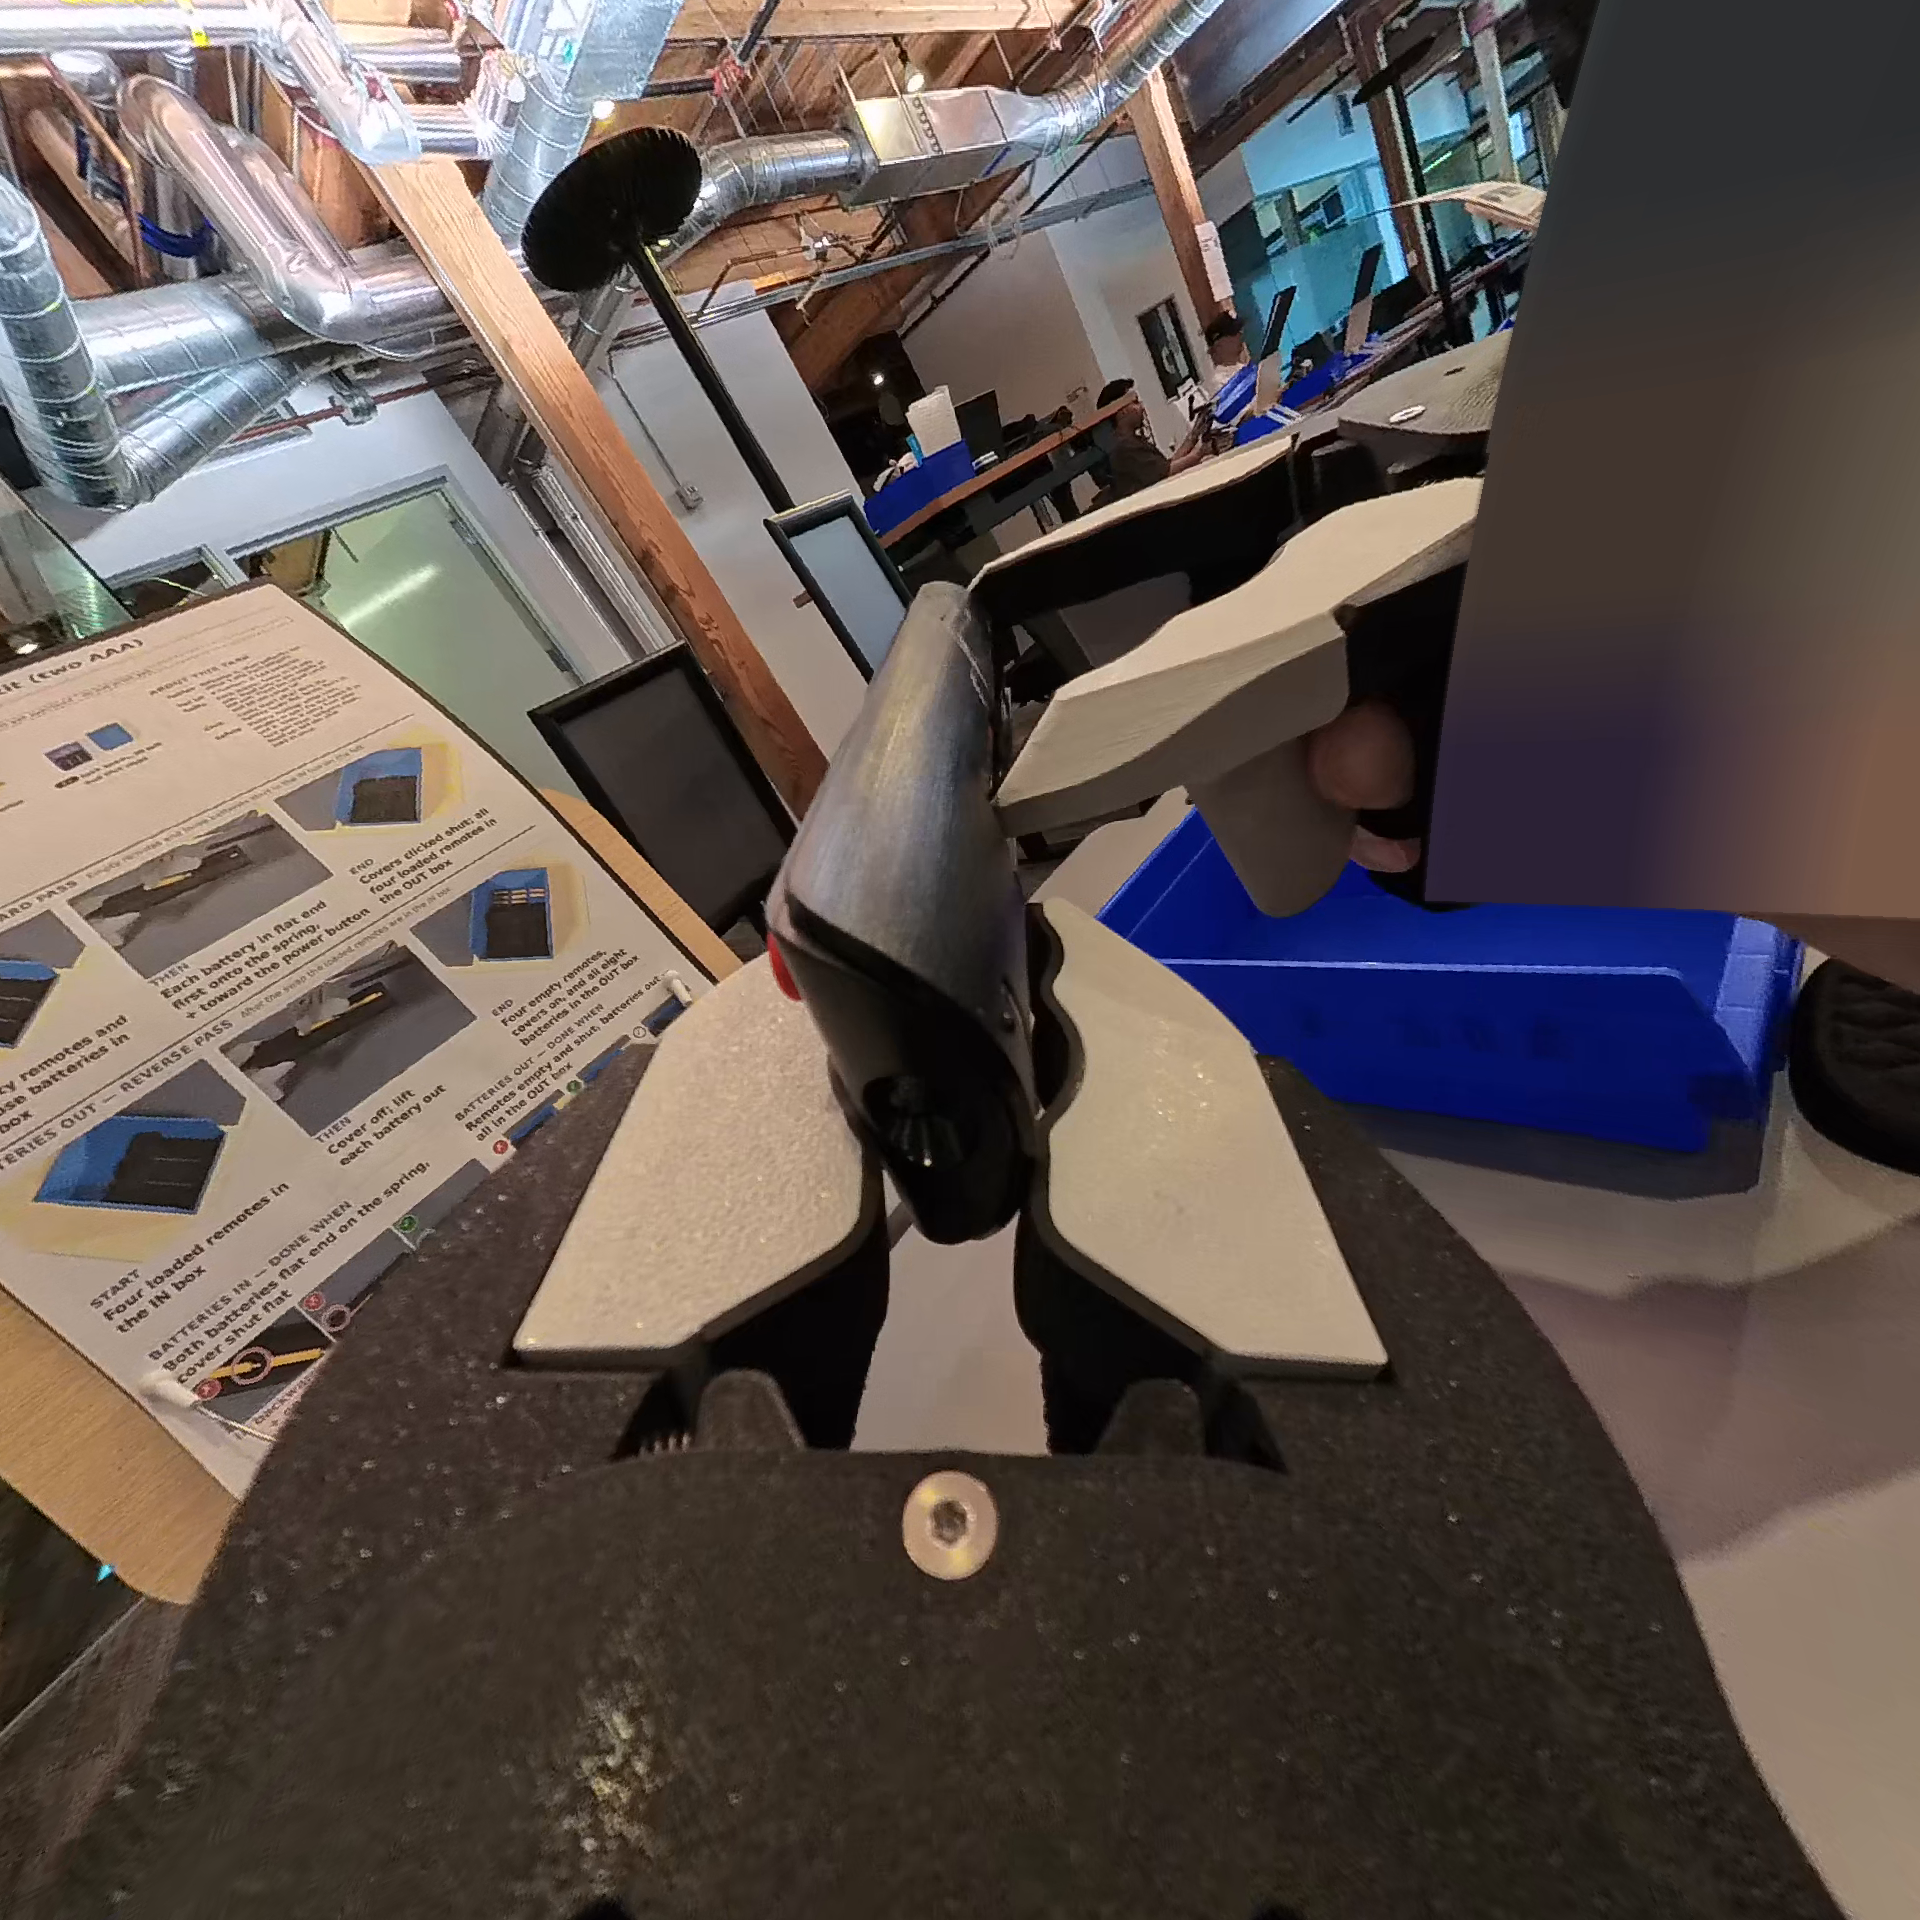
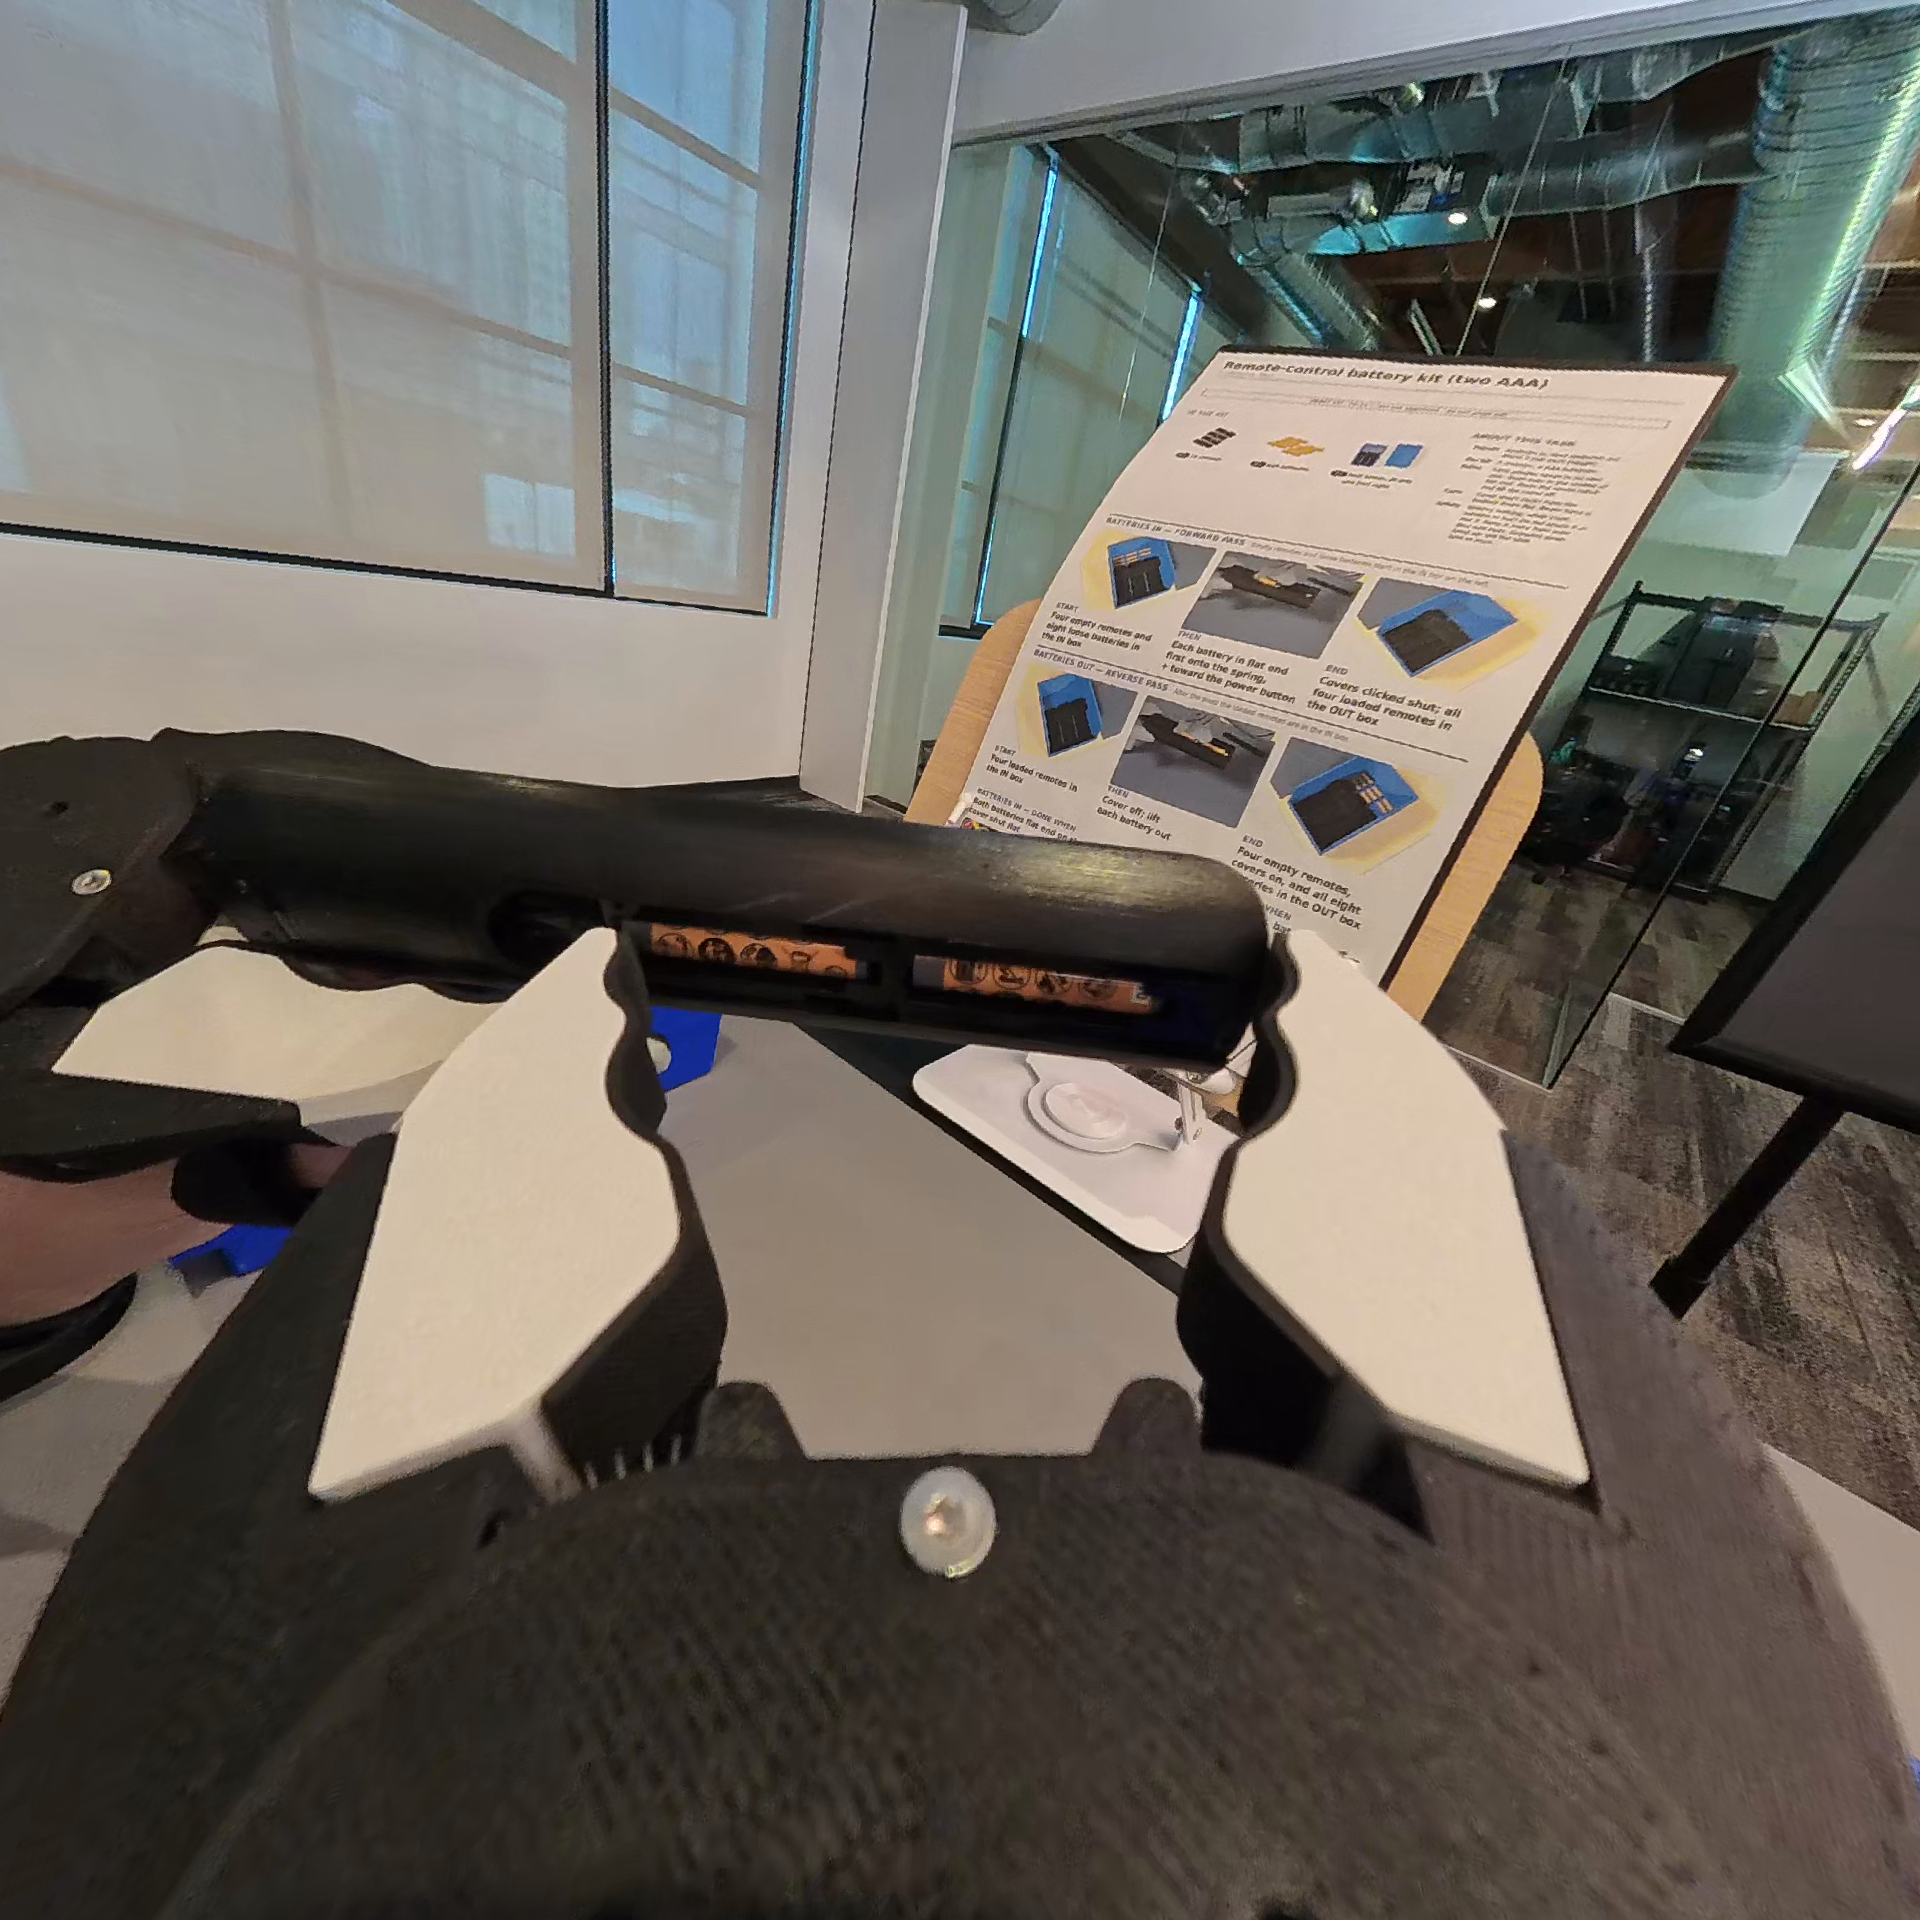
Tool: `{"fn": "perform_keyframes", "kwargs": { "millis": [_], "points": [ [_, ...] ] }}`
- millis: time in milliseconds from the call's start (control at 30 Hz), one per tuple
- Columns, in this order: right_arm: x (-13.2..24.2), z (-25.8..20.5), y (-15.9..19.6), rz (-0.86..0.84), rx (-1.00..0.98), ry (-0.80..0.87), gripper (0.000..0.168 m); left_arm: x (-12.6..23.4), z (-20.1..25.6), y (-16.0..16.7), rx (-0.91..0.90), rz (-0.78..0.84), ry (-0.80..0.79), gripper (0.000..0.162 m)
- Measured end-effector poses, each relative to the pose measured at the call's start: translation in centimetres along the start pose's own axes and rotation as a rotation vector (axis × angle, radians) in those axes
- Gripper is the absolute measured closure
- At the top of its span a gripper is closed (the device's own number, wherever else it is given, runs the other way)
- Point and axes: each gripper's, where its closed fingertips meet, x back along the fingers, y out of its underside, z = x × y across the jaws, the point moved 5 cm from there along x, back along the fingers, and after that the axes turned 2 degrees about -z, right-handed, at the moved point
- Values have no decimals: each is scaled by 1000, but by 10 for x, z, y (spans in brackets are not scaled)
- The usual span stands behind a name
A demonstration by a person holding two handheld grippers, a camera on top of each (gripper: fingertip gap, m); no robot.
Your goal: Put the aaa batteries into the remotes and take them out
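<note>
The black remote (image 1: 914,935) was held up off the table between both tools; the left gripper (image 1: 951,1164) was clamped on its button end, while the right gripper (image 2: 951,997) had its fingers spread wide across the far end, seemingly bracing it — whether they truly squeezed could not be told. The cover was off and the bay faced the right wrist view; two orange batteries (image 2: 753,956) sat end to end inside, so this remote looked loaded, with either the cover to go on or the cells to come out; which pass this was could not be read from the remote alone. A blue bin (image 1: 1455,997) stood on the grey table (image 2: 883,1226) behind the left tool; its contents were hidden. A white pad (image 2: 1081,1143) lay nearer the propped instruction board (image 2: 1351,623); the room was an open workshop — bare ducts, timber beams, glass partitions, distant desks with people.
</note>
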Motion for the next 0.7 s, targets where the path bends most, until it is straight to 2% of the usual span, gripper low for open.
{"fn": "perform_keyframes", "kwargs": {
  "millis": [433, 467, 500, 533, 600, 700],
  "points": [
    [2, 1, 1, -3, -19, 1, 56, 0, 0, 0, 1, 2, 4, 138],
    [6, 5, -2, 26, -21, 4, 65, 2, -2, -2, 19, 30, 12, 138],
    [11, 10, -5, 49, -16, -3, 91, 5, -4, -5, 51, 59, 39, 139],
    [11, 13, -5, 31, -11, -20, 97, 4, -3, -6, 32, 14, 25, 138],
    [8, 14, -3, -23, -9, -35, 96, 5, -3, -7, -116, -5, -53, 138],
    [6, 13, -3, -8, 20, -3, 96, 4, -8, -6, 24, 0, 9, 138]
  ]
}}
